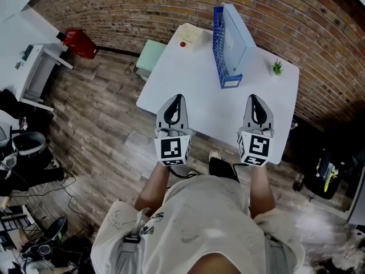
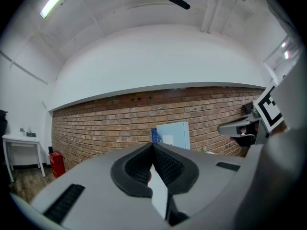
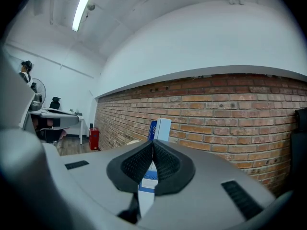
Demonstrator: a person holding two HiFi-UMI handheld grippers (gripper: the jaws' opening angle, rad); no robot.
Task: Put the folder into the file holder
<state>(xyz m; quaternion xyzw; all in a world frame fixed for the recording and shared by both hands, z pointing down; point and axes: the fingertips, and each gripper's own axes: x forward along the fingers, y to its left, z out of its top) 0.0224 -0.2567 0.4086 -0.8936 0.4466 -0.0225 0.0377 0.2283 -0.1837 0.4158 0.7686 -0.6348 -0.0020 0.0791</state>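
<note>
A: Where does the folder [image 1: 236, 36] sit?

B: It is a pale blue folder standing upright inside the blue mesh file holder [image 1: 219, 47]. Its top edge rises above the holder's rim. The holder stands on the far half of the white table [image 1: 191, 81], towards the brick wall [image 1: 142, 10].

A: And the left gripper [image 1: 177, 100]?

B: It is over the near part of the table, left of centre and well apart from the holder. In the left gripper view the two ribbed pads meet at their tips with nothing between them. The folder and holder show beyond, straight ahead.

A: The right gripper [image 1: 255, 100]?

B: It is level with the left one, also over the table's near part and pointing the same way. In its own view the jaws are pressed together and empty. The holder is seen end-on just past the tips.

A: Anything else on the table?

B: A small green plant [image 1: 278, 67] stands near the far right corner. A red button [image 1: 182, 44] lies on a pale pad at the far left corner. A light green stool [image 1: 150, 56] stands just beside that corner, on the wooden floor.

A: The person?

B: Both forearms show below the grippers. The person stands at the table's near edge.
</note>
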